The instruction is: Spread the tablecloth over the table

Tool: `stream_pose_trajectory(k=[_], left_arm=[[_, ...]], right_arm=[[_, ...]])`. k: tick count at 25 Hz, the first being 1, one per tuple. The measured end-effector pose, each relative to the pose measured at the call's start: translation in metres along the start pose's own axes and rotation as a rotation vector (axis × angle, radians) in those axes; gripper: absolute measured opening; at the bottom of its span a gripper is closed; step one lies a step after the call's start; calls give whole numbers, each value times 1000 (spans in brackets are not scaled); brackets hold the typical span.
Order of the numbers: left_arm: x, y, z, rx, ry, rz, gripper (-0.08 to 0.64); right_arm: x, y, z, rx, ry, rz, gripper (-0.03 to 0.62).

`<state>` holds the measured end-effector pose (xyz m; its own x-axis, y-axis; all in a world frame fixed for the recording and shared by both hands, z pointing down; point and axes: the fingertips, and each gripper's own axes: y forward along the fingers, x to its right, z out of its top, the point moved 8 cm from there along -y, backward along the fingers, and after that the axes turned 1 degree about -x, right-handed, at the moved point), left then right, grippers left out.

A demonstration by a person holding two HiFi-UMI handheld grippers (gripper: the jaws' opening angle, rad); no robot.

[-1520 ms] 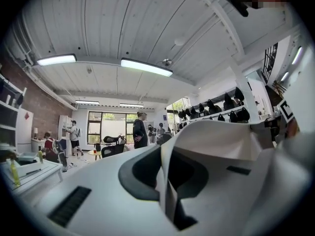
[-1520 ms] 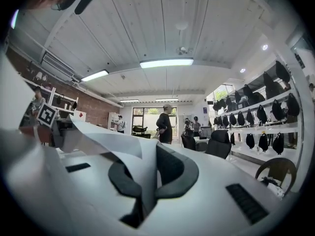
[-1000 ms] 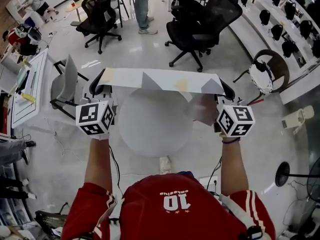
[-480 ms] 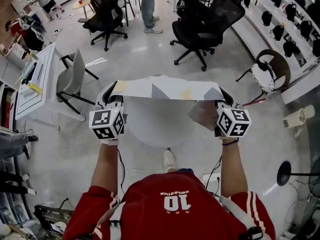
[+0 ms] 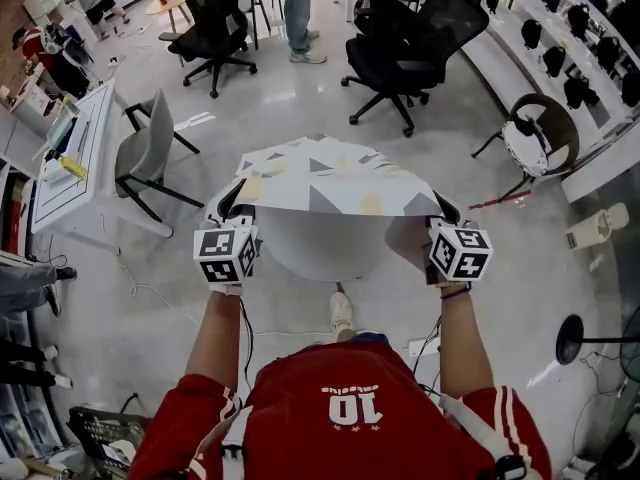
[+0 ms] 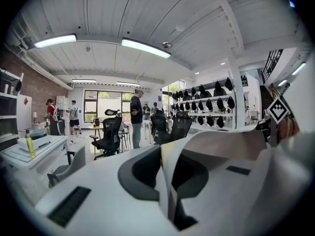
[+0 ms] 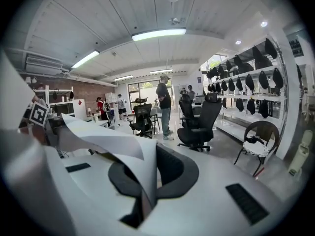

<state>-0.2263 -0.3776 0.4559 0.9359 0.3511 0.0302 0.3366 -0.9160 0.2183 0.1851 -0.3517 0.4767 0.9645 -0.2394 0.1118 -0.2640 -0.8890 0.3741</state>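
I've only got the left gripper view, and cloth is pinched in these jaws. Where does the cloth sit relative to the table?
Observer: In the head view the tablecloth arches over the far part of the round table. The near part is bare.
Operator: Is the right side gripped as well?
Observer: Yes, the right gripper view shows the right gripper shut on the cloth's edge.
Operator: Anything standing near the table?
Observer: A grey chair stands to its left, apart from it. Black office chairs stand further off.
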Motion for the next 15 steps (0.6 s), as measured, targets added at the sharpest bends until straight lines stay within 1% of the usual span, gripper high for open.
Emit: stream_pose_trajectory(k=[6, 11, 15], left_arm=[[5, -17, -27, -21, -11, -21, 12], [2, -18, -50, -58, 12, -40, 12], [2, -21, -67, -95, 31, -51, 14]], right_arm=[[-7, -15, -30, -56, 17, -2, 17], [-12, -15, -55, -63, 12, -1, 17], [-16, -16, -79, -115, -5, -6, 18]])
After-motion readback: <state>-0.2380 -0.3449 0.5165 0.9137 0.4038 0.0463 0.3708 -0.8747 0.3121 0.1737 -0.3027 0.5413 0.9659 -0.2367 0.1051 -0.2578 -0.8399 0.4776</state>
